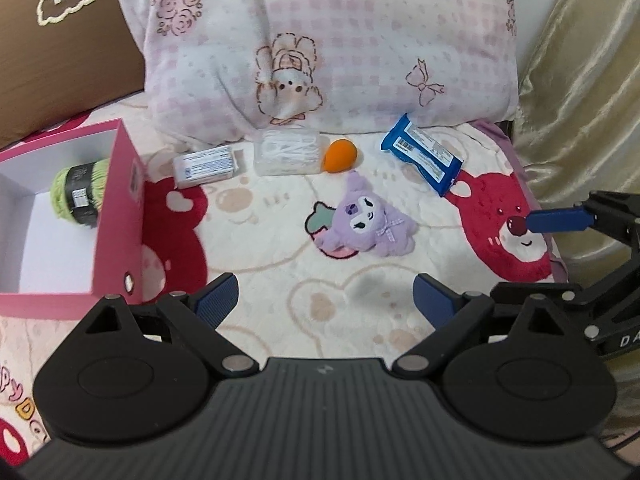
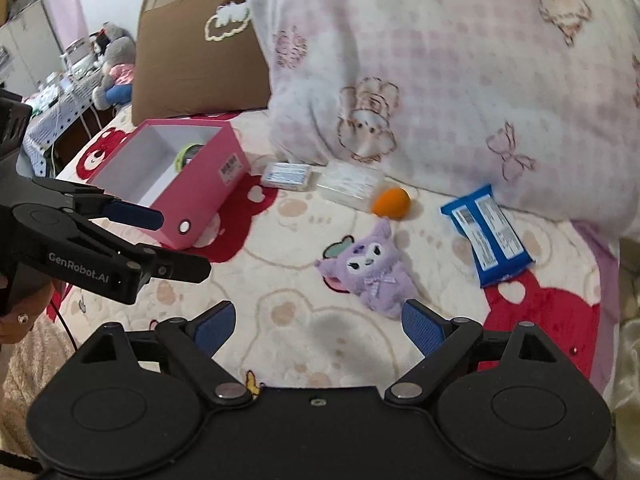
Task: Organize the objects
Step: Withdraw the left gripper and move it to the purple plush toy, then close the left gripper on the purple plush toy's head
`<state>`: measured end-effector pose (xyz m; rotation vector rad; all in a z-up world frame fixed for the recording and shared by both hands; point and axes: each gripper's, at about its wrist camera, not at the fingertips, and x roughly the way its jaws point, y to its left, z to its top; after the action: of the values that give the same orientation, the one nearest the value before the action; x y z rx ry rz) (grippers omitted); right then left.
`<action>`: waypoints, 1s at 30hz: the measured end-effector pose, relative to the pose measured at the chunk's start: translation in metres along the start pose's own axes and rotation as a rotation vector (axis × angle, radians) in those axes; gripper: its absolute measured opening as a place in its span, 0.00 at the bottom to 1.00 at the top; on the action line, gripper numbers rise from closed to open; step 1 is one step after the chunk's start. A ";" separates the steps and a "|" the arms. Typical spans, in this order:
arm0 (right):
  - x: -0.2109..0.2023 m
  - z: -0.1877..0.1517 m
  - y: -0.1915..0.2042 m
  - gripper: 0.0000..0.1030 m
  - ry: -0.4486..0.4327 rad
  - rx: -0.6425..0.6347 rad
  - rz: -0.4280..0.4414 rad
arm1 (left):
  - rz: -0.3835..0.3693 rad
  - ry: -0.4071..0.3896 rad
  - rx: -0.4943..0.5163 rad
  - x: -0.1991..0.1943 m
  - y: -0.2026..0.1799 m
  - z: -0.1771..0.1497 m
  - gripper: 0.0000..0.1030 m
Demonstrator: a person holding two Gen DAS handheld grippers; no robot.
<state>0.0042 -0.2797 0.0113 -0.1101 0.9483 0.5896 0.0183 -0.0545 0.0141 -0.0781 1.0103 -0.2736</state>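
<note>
Both grippers, left gripper (image 1: 326, 300) and right gripper (image 2: 316, 324), hang spread wide with nothing in them. Purple plush (image 1: 366, 222) lies on the blanket (image 1: 280, 280), green yarn (image 1: 78, 190) sits in the pink box (image 1: 120, 216).

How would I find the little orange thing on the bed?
Start at the big pink checked pillow. Along its lower edge lies a row of things; the orange egg-shaped sponge sits just right of the clear box of cotton swabs. It's the only round, orange item.

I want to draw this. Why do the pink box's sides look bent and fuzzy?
Left wrist view: the open pink cardboard box sits at the fisheye edge, so its walls lean and smear. Right wrist view: the box is nearer the middle, straighter, still slightly soft.
</note>
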 end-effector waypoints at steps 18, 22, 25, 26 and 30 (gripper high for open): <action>0.058 -0.039 -0.054 0.90 -0.121 0.166 0.090 | -0.005 -0.018 0.081 0.100 -0.024 0.019 0.90; 0.090 -0.043 -0.058 0.90 -0.106 0.201 0.111 | -0.029 -0.036 0.049 0.125 -0.016 0.022 0.87; 0.113 -0.043 -0.059 0.90 -0.114 0.192 0.077 | -0.055 -0.042 0.026 0.140 -0.011 0.022 0.84; 0.119 -0.043 -0.060 0.90 -0.114 0.190 0.071 | -0.070 -0.045 0.018 0.146 -0.008 0.022 0.83; 0.139 -0.043 -0.065 0.89 -0.127 0.210 0.057 | -0.100 -0.036 -0.014 0.171 0.002 0.022 0.72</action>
<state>0.0674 -0.2892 -0.1341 0.1417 0.8861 0.5399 0.1229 -0.0991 -0.1161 -0.1462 0.9744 -0.3557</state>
